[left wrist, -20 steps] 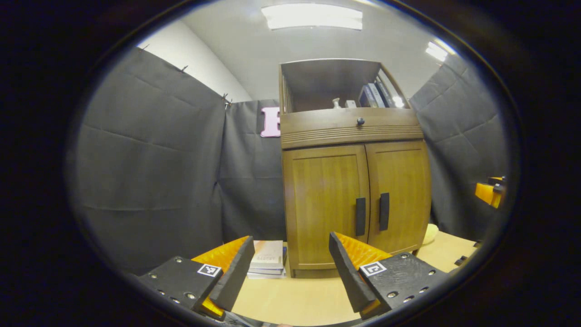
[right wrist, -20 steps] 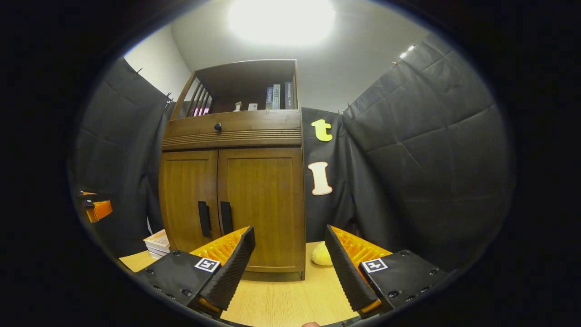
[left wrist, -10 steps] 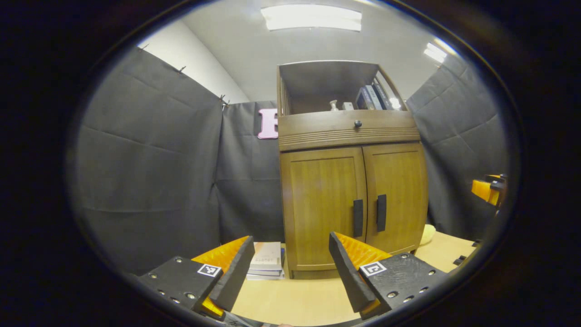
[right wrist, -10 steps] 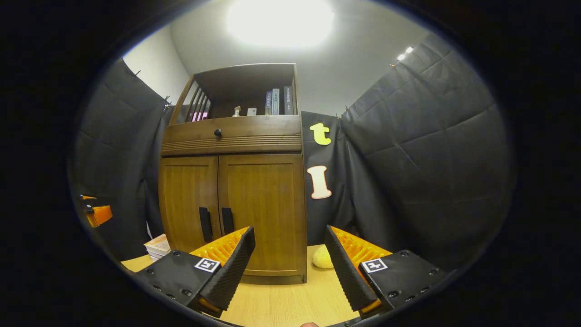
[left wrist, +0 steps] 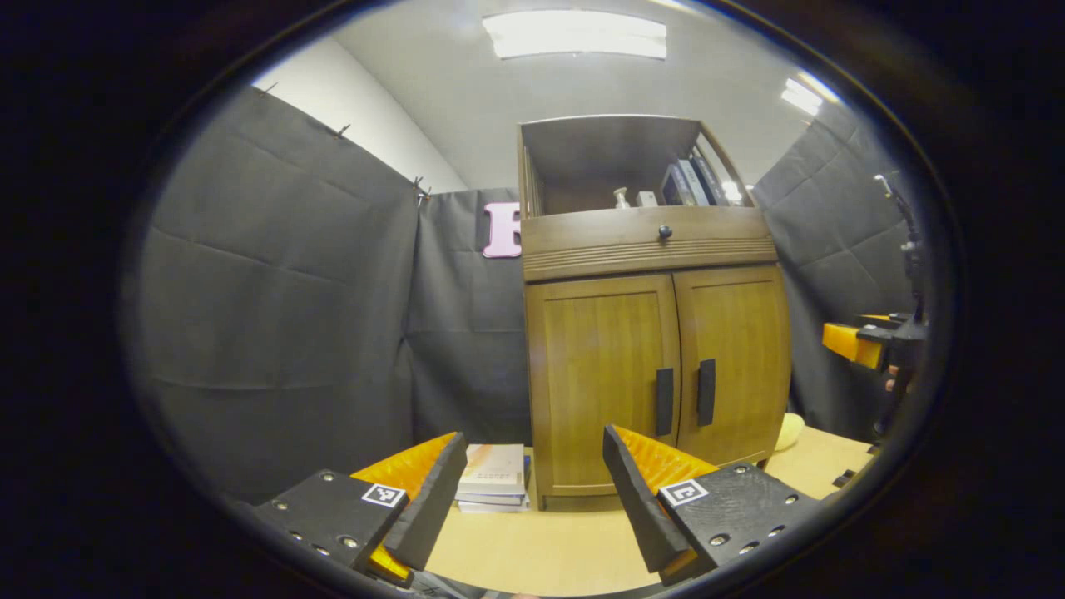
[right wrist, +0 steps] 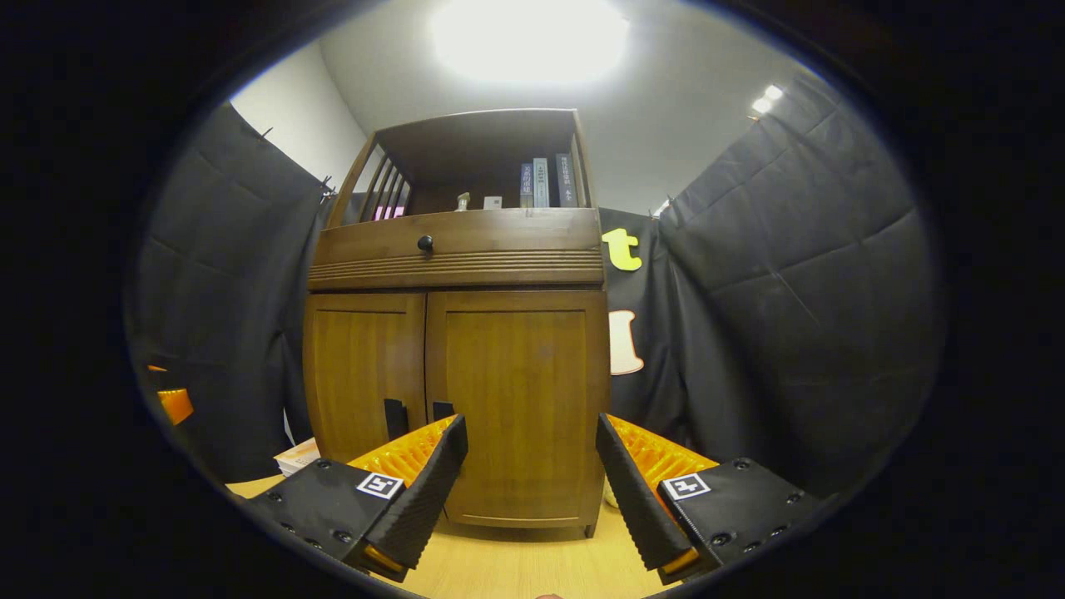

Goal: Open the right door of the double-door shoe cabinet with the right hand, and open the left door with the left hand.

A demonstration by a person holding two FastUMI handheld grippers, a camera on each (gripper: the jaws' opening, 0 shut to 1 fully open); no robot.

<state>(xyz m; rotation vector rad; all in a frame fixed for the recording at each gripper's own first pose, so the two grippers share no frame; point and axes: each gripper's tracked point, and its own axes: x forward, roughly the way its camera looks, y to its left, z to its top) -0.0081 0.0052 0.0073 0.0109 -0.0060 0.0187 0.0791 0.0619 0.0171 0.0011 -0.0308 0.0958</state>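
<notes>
Facing closed shoe cabinet [right wrist: 456, 366]; right gripper [right wrist: 531, 466] jaws held wide for right door handle [right wrist: 442, 411]; left gripper [left wrist: 532, 482] jaws wide too.

Bare tabletop [left wrist: 541, 549] lay open between the left gripper [left wrist: 532, 491] and the shoe cabinet [left wrist: 657, 366], whose doors stood shut at 1 o'clock. A stack of books [left wrist: 492, 476] sat at 11 o'clock, just beside the cabinet's left flank. In the right gripper view, a pale soft lump [right wrist: 610, 497] sat at the cabinet's right foot.
</notes>
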